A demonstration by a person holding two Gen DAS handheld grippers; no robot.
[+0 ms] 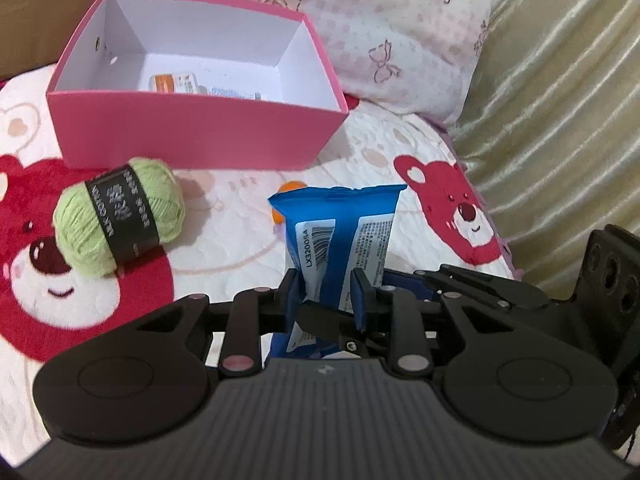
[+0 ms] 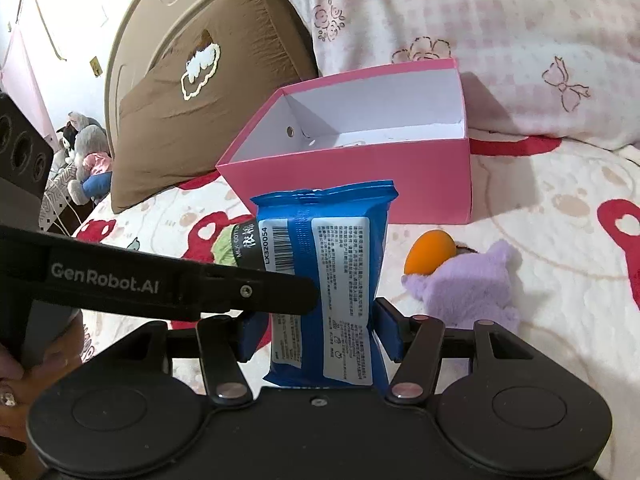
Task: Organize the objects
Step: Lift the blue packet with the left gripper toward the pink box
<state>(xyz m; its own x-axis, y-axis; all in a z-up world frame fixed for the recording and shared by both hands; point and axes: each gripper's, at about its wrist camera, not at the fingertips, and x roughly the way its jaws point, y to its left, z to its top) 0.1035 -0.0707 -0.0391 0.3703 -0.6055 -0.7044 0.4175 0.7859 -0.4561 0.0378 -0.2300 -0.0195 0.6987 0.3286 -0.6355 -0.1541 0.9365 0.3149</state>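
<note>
Evidently soft and light, the blue packet (image 2: 328, 280) was held across its lower half by the right gripper (image 2: 320, 328); the left gripper (image 1: 326, 300), nearly shut, pinched its edge.

One pink box (image 1: 192, 136), one yarn ball (image 1: 120, 216)

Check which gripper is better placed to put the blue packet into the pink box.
Right, probably. The right gripper clamps the blue packet across its width, with the pink box directly beyond. The left gripper also pinches it, but sees the box off left.
</note>
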